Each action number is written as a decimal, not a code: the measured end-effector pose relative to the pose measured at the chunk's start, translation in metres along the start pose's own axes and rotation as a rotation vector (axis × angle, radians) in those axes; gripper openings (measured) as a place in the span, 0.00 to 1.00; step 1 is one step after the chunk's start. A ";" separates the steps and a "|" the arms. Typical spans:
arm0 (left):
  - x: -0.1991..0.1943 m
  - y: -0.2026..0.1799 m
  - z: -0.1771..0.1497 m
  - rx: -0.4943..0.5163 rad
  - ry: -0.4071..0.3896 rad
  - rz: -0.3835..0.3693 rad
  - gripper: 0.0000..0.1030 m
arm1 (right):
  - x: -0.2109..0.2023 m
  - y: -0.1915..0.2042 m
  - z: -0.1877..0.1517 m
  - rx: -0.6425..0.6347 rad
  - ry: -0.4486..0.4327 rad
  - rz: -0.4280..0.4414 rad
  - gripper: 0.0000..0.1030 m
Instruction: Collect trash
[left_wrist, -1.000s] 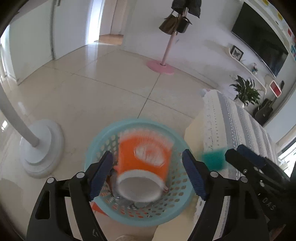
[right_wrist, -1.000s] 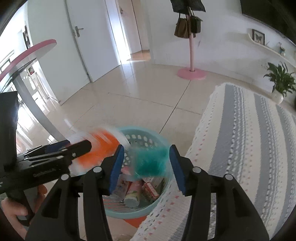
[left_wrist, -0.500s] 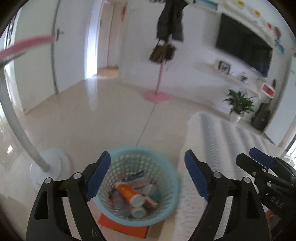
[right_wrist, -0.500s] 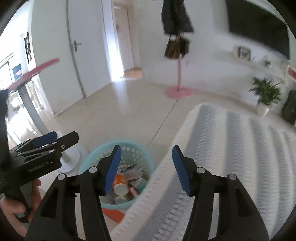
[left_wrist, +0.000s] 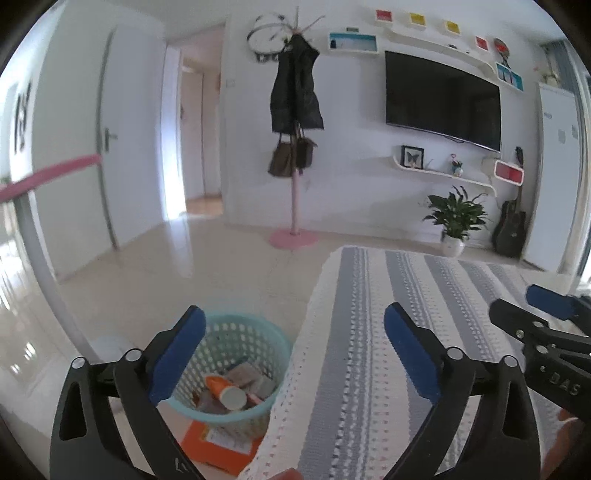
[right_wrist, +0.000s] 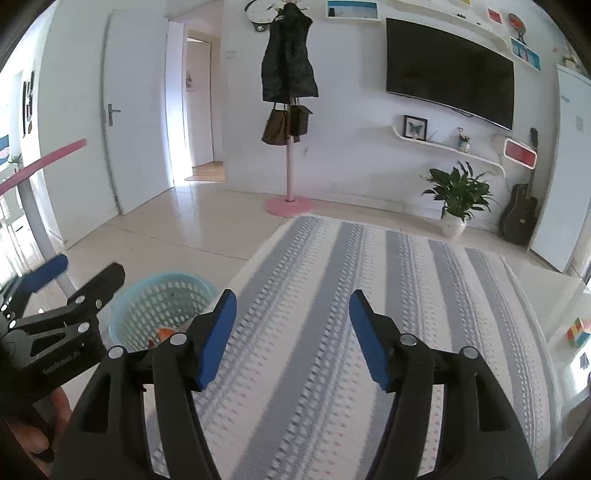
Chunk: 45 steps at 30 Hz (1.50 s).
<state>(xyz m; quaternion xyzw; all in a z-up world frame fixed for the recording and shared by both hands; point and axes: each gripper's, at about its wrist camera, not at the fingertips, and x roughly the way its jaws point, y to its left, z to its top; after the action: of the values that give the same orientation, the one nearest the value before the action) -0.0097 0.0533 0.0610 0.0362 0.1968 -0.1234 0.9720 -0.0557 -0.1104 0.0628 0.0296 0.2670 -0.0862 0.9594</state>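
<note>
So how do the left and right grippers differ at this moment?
The left gripper is spread wider than the right gripper. The left frames the teal basket beside the striped cloth; the right points over the cloth alone, the basket off to its side. Shared: black frames, blue pads, jaws opening, nothing between them.

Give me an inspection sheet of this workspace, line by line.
Surface: striped cloth, bare in view.
Job's things: teal basket on floor beside the cloth, holding an orange tube and wrappers.
Clutter: orange flat item under the basket.
Grippers: left gripper and right gripper both opening, nothing between the jaws.
Cables: nothing seen.
Surroundings: coat stand, television, potted plant, guitar.
</note>
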 end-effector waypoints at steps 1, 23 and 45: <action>0.000 -0.005 -0.001 0.009 -0.002 0.005 0.92 | 0.000 -0.006 -0.005 0.002 0.006 -0.004 0.58; 0.032 -0.046 -0.031 0.008 0.120 -0.001 0.93 | 0.015 -0.050 -0.047 0.027 0.011 -0.044 0.63; 0.029 -0.044 -0.029 0.009 0.117 -0.010 0.93 | 0.010 -0.063 -0.043 0.061 -0.006 -0.069 0.71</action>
<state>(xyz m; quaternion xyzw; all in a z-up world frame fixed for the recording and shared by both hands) -0.0060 0.0081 0.0217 0.0466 0.2530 -0.1266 0.9580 -0.0801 -0.1691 0.0201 0.0494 0.2621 -0.1276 0.9553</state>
